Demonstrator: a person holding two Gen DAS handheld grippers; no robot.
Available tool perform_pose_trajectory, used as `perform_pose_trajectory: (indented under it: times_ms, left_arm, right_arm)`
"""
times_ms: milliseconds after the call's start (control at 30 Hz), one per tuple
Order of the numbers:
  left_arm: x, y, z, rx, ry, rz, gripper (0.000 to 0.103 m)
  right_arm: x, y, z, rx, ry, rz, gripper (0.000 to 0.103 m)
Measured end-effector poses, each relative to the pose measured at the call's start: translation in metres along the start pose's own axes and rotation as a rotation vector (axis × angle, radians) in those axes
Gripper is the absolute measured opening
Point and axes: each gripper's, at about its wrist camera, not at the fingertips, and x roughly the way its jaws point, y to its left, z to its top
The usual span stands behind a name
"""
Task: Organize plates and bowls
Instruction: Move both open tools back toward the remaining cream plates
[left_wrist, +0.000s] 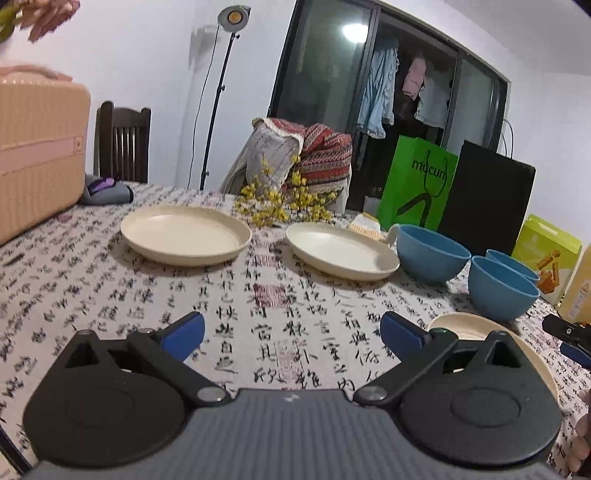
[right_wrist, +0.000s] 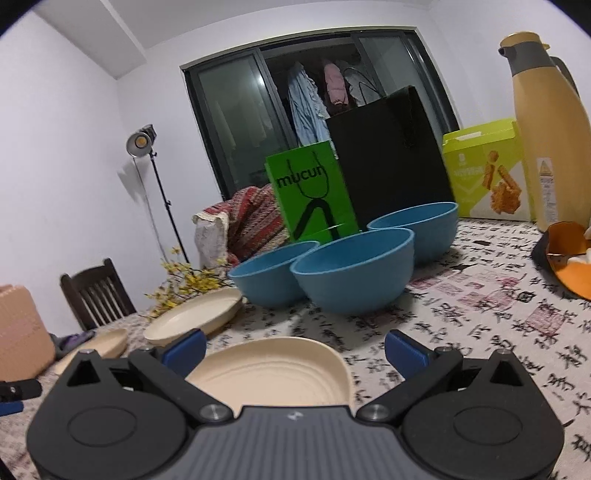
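Right gripper (right_wrist: 295, 350) stands wide apart, holding nothing, with the near plate (right_wrist: 273, 373) lying between and just under its blue fingers (right_wrist: 184, 349); I cannot tell whether either finger touches the rim. Left gripper (left_wrist: 291, 332) is likewise spread wide and empty, hovering over bare tablecloth (left_wrist: 258, 295); the same near plate shows at its right, partly behind the right finger.

Task items, as found: three cream plates and three blue bowls, all single, none stacked. From the left view, the far-left plate (left_wrist: 186, 234) and the middle plate (left_wrist: 341, 251) lie apart from each other on the cloth; bowls sit to the right of them. From the right view, the bowls cluster together, the front bowl (right_wrist: 352, 269) flanked by the left bowl (right_wrist: 269, 273) and the rear bowl (right_wrist: 417, 229), rims close or touching.

Judgement: organizing has not visibly begun; the step in hand is the first pickup, most likely the near plate by the right gripper. Next move calls for one finger over and one under the rim, then a firm close, since the plate lies flat and shallow; afterward a carry to another plate for stacking.

Surroundings: green bag (right_wrist: 314, 192), black bag (right_wrist: 388, 155), yellow jug (right_wrist: 546, 129), yellow flowers (left_wrist: 277, 199), pink case (left_wrist: 37, 147).
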Motion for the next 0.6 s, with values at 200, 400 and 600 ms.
perform_pose_trajectory:
  times_ms: [200,400,600]
  left_arm:
    - [-0.012,0.007,0.019,-0.008,-0.036,-0.001,0.103]
    - [-0.019,0.020,0.038,-0.001,-0.058,0.024,0.103]
    - [-0.021,0.034,0.055,-0.002,-0.064,0.031,0.103]
  right_arm:
    - [-0.001,0.020,0.012,0.002,-0.009,0.045,0.103]
    - [0.004,0.042,0.024,-0.007,-0.002,0.084,0.103]
    - [0.014,0.063,0.031,-0.002,0.015,0.111,0.103]
